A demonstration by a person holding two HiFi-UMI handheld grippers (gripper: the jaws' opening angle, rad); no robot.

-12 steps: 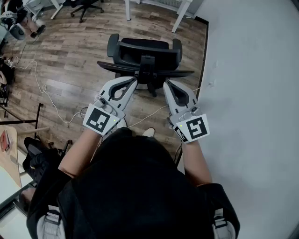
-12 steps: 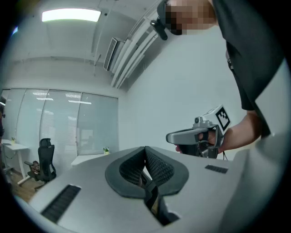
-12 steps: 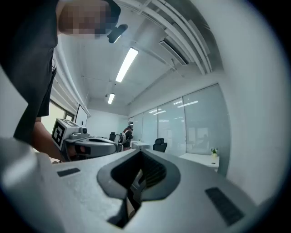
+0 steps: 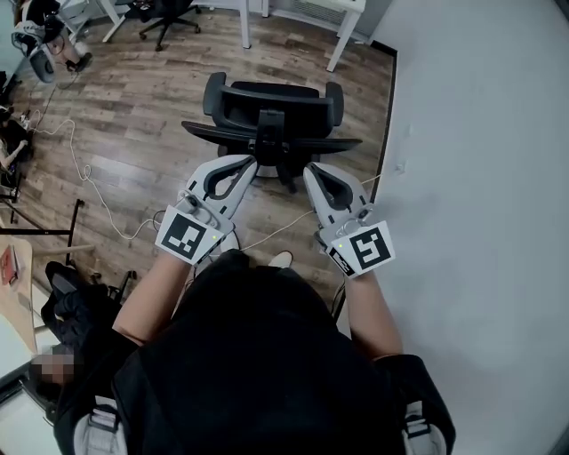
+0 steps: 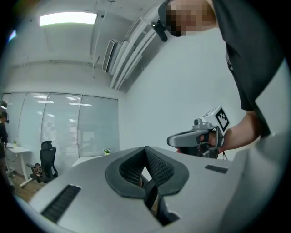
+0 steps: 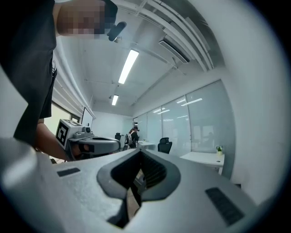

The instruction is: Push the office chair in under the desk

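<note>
A black office chair [image 4: 271,105] stands on the wood floor, its seat facing the white desk, of which the legs [image 4: 343,37] show at the top edge. The chair's backrest [image 4: 267,135] faces me. My left gripper [image 4: 250,163] is shut and empty, its tip just short of the backrest's left half. Beside the backrest's right half, my right gripper [image 4: 310,169] is likewise shut with nothing in it. Whether either tip touches the chair I cannot tell. In the left gripper view the shut gripper [image 5: 146,160] points up at the room, and the right gripper [image 5: 199,136] shows beside it.
A white wall [image 4: 480,178] runs close along the right. A white cable [image 4: 82,169] trails over the floor at left. Another black chair [image 4: 164,13] stands at the top left, and a dark bag [image 4: 71,302] lies by my left leg.
The whole view has shifted slightly; both grippers stay shut and in much the same place behind the chair's backrest.
</note>
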